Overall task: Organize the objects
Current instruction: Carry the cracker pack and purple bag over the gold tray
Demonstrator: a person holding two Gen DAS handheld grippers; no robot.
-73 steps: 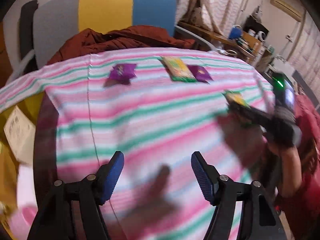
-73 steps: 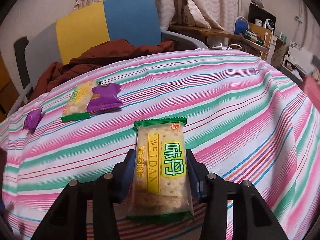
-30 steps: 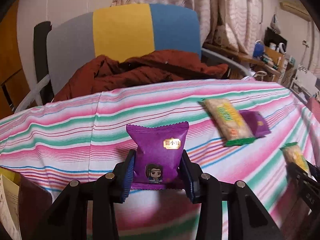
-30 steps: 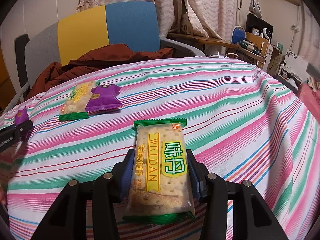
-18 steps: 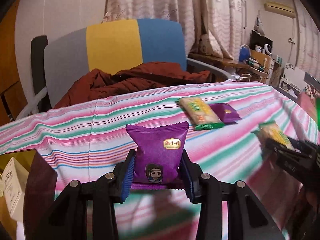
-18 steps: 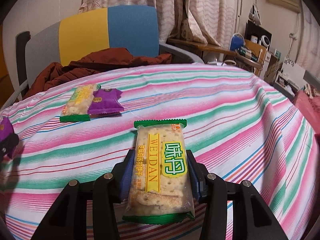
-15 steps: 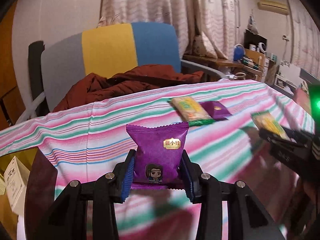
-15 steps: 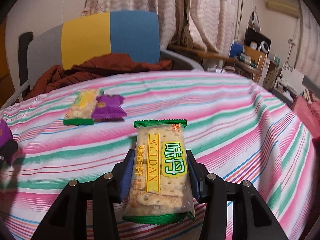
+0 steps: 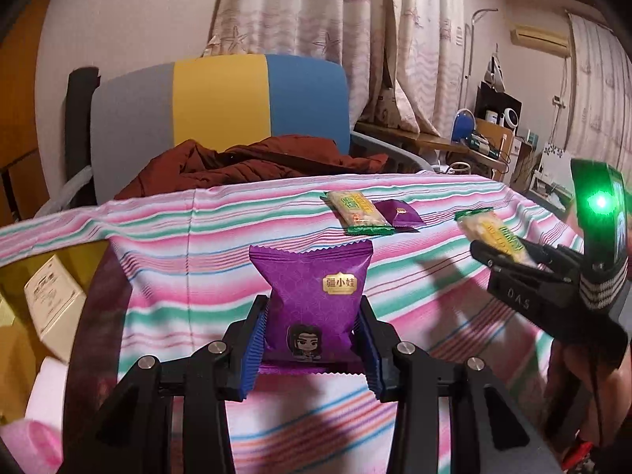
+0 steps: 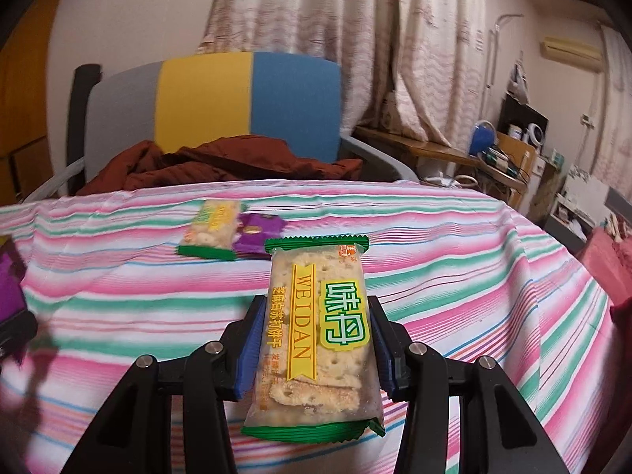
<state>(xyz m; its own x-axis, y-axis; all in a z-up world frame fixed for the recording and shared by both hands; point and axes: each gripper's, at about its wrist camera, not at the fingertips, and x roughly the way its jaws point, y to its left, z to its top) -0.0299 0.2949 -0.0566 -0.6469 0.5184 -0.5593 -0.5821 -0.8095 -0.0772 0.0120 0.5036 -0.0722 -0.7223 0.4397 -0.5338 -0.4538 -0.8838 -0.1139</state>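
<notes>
Since one second ago, you have carried both packets up from the striped table (image 9: 166,237), and your right gripper (image 9: 509,254) now shows much closer in the left view. Your left gripper (image 9: 312,341) points a little downward, its fingers (image 9: 252,339) closed on the purple snack packet (image 9: 312,296). Your right fingers (image 10: 249,349) clamp the cracker packet (image 10: 320,335) above the table. Another cracker packet (image 9: 357,211) and small purple packet (image 9: 401,215) lie touching at the far side.
</notes>
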